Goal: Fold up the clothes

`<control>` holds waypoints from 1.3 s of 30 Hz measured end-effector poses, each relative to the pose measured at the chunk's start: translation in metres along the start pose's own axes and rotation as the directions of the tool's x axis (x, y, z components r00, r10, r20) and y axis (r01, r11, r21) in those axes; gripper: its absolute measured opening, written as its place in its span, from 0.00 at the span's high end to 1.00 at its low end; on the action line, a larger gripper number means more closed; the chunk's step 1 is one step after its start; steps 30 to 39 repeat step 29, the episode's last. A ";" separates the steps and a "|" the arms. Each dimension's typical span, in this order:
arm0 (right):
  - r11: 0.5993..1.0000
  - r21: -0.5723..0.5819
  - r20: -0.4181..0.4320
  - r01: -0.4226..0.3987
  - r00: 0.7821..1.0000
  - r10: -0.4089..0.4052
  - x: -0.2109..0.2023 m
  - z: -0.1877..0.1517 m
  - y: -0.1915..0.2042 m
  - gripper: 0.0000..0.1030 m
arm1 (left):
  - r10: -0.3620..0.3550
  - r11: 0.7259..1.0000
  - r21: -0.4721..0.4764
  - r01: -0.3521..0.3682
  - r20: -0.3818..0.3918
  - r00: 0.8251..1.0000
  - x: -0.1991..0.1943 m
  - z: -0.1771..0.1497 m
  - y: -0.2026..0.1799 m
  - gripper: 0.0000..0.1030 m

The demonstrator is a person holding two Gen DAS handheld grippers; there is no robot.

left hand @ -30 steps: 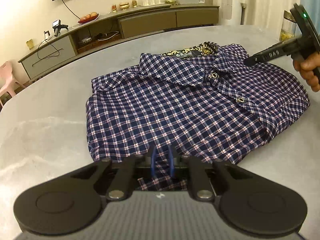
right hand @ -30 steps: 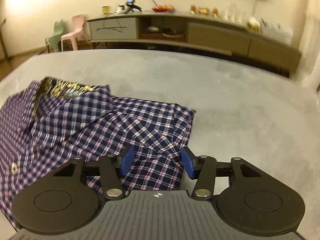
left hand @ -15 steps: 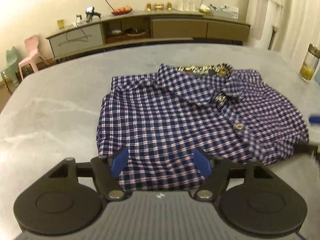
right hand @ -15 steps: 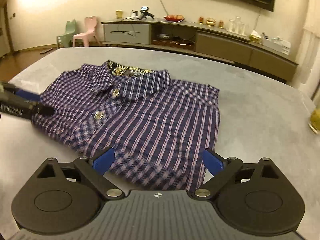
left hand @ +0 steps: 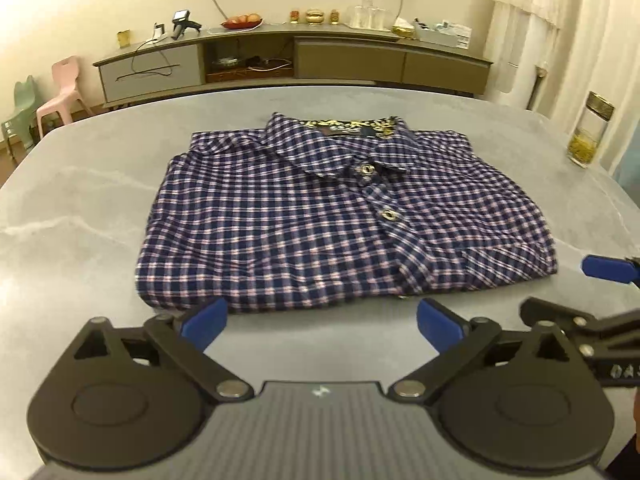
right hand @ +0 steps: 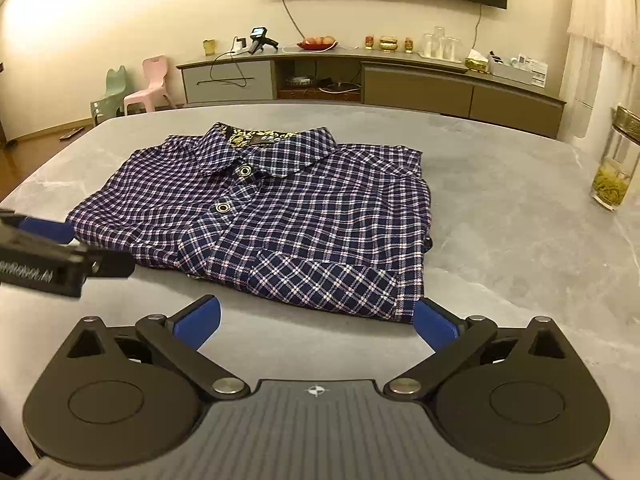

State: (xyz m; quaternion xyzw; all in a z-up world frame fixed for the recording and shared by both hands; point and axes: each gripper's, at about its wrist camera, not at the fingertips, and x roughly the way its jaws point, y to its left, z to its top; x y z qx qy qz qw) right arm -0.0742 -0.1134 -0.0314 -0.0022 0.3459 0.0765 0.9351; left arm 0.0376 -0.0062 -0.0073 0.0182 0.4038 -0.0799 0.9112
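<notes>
Folded plaid shirt (left hand: 340, 216) lay on the grey table (left hand: 80, 208); left gripper (left hand: 320, 322) and right gripper (right hand: 316, 318), jaws just spread, stood released before its near edge.

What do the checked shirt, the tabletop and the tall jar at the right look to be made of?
Shirt: soft woven cloth, likely cotton, matte, with a navy, white and pink check and metal-look snaps. Tabletop: grey stone or a stone-look slab, smooth with pale veins and a dull sheen. Jar: clear glass or plastic, see-through, with a gold-toned lid and yellowish contents.
</notes>
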 end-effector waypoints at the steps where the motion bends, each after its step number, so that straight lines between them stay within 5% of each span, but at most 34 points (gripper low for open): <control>1: 1.000 0.002 0.000 0.003 1.000 -0.003 0.000 0.000 0.000 0.01 | -0.010 1.000 0.003 0.010 -0.003 1.000 -0.001 0.000 -0.001 0.00; 16: 1.000 -0.022 -0.008 0.016 1.000 -0.016 0.005 -0.003 0.002 0.01 | -0.050 0.999 0.005 0.050 0.022 0.998 -0.005 -0.007 -0.009 0.00; 39: 0.999 -0.035 -0.013 0.014 1.000 -0.015 0.004 -0.005 0.002 0.01 | -0.012 1.000 0.023 0.012 0.008 1.000 -0.003 -0.009 -0.010 0.00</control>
